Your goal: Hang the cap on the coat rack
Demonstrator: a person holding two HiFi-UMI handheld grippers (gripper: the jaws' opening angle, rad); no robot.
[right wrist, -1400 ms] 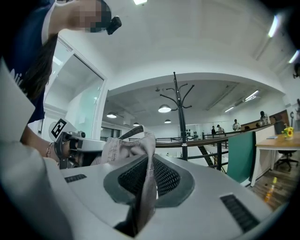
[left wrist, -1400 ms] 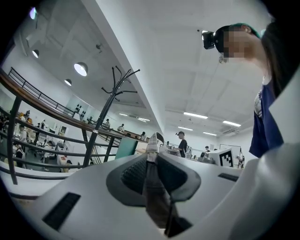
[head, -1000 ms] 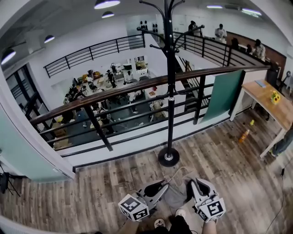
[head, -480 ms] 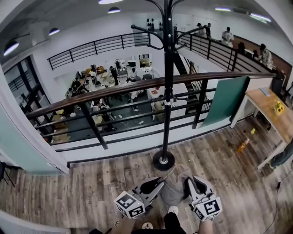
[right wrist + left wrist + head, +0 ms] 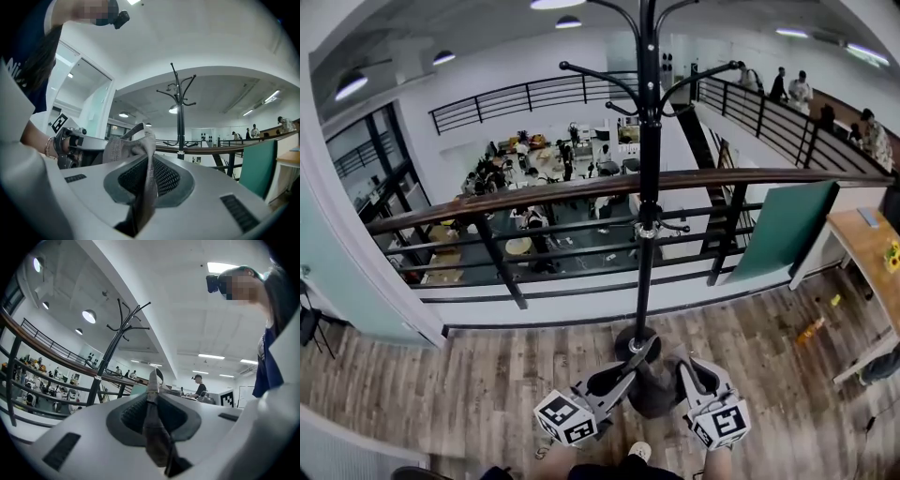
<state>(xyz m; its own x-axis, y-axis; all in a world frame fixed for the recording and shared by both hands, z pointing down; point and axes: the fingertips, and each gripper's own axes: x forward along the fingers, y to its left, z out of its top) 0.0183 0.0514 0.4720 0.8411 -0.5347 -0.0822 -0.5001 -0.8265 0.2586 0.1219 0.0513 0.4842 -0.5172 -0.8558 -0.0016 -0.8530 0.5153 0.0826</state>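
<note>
Cap (image 5: 654,386) in hand, nothing hung yet: you hold it between both tools at 6 o'clock in the head view, low over the wood floor (image 5: 487,384). Your left gripper (image 5: 636,364) has its jaws nearly together, pinching a thin fold of the grey fabric. Your right gripper (image 5: 686,373) is clamped narrow on the opposite edge. The coat rack (image 5: 648,187) stands at 12 o'clock, its base (image 5: 623,339) just beyond the cap, in front of the railing (image 5: 534,187). The pickup looks done. What remains, I judge, is raising the cap to a hook (image 5: 581,71) up top, seating it there and letting go.
</note>
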